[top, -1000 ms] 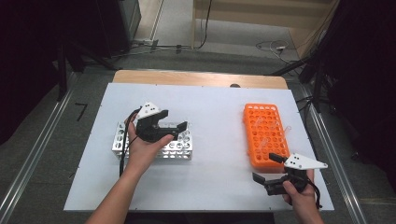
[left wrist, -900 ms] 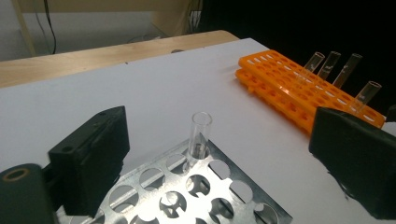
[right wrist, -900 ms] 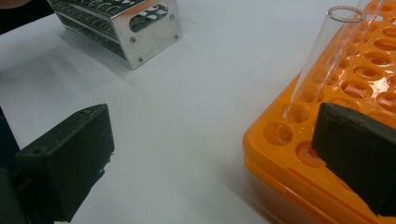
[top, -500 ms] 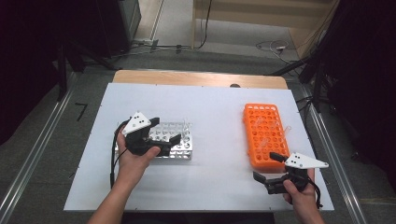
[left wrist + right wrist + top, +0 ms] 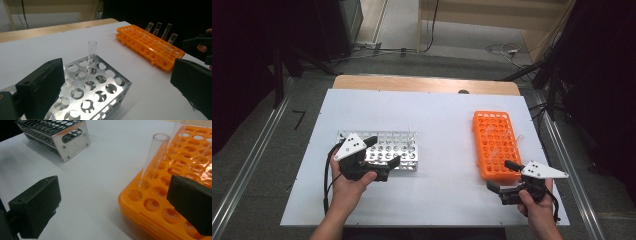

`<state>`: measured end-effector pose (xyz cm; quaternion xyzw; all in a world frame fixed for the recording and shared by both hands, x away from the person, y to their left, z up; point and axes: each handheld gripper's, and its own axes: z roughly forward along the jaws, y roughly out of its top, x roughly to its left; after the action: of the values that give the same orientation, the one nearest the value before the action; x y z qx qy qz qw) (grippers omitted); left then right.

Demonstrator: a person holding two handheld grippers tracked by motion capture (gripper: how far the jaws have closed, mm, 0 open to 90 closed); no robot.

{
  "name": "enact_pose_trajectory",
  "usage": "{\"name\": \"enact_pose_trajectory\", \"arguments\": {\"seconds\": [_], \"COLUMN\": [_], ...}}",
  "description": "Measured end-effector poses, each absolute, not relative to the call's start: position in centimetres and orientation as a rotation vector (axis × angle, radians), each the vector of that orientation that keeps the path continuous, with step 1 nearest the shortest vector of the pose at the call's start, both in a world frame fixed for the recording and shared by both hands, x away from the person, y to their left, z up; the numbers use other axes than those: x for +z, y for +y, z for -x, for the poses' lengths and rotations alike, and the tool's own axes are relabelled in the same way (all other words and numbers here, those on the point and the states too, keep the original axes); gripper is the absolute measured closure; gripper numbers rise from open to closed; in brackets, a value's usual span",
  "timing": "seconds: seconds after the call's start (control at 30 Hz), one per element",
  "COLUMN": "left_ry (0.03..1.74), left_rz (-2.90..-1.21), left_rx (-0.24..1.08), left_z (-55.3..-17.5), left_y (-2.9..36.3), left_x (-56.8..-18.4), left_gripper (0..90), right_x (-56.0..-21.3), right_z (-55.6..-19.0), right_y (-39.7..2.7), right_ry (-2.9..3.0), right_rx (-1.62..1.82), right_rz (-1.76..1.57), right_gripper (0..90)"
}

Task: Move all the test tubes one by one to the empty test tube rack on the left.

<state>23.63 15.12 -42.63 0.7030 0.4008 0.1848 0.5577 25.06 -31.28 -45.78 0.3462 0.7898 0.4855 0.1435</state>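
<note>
One glass tube [image 5: 92, 53] stands in metal rack [image 5: 399, 150], lower left; four tubes [image 5: 160, 31] wait in orange rack [image 5: 494, 145]; left gripper [image 5: 384, 157] and right gripper [image 5: 501, 176] both gape wide, holding nothing.

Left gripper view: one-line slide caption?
Open left tool over the metal rack holding one clear tube; orange rack with four tubes beyond.

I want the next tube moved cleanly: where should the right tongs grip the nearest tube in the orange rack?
Grip the nearest tube on its bare glass above the orange rack, coming from the rack's near edge. It leans slightly, so lift along its tilt.
</note>
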Motion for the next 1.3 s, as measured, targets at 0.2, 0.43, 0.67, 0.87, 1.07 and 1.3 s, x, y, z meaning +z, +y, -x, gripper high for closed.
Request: {"name": "enact_pose_trajectory", "arguments": {"seconds": [0.2, 0.43, 0.67, 0.87, 1.07, 1.3], "left_ry": [0.950, 0.975, 0.976, 0.976, 0.978, 0.987], "left_rz": [-1.660, -1.650, -1.645, -1.644, -1.642, -1.643], "left_rx": [0.430, 0.428, 0.434, 0.434, 0.434, 0.439], "left_z": [-22.6, -22.0, -21.9, -21.9, -22.0, -22.0], "left_y": [15.5, 16.2, 16.3, 16.4, 16.4, 16.5], "left_x": [-43.3, -43.8, -43.8, -43.8, -43.8, -43.9], "left_gripper": [0.0, 0.0, 0.0, 0.0, 0.0, 0.0], "right_x": [-45.3, -45.1, -44.9, -44.9, -45.6, -46.8], "right_z": [-25.3, -26.1, -27.6, -29.2, -31.4, -33.3], "right_y": [-32.2, -33.5, -34.8, -35.6, -36.0, -36.2], "right_ry": [2.240, 2.184, 2.129, 2.082, 2.051, 2.032], "right_rx": [1.398, 1.397, 1.374, 1.289, 1.251, 1.216], "right_rz": [-1.015, -1.055, -1.133, -1.215, -1.304, -1.407], "right_gripper": [0.0, 1.9, 4.4, 6.1, 20.0, 45.2]}}
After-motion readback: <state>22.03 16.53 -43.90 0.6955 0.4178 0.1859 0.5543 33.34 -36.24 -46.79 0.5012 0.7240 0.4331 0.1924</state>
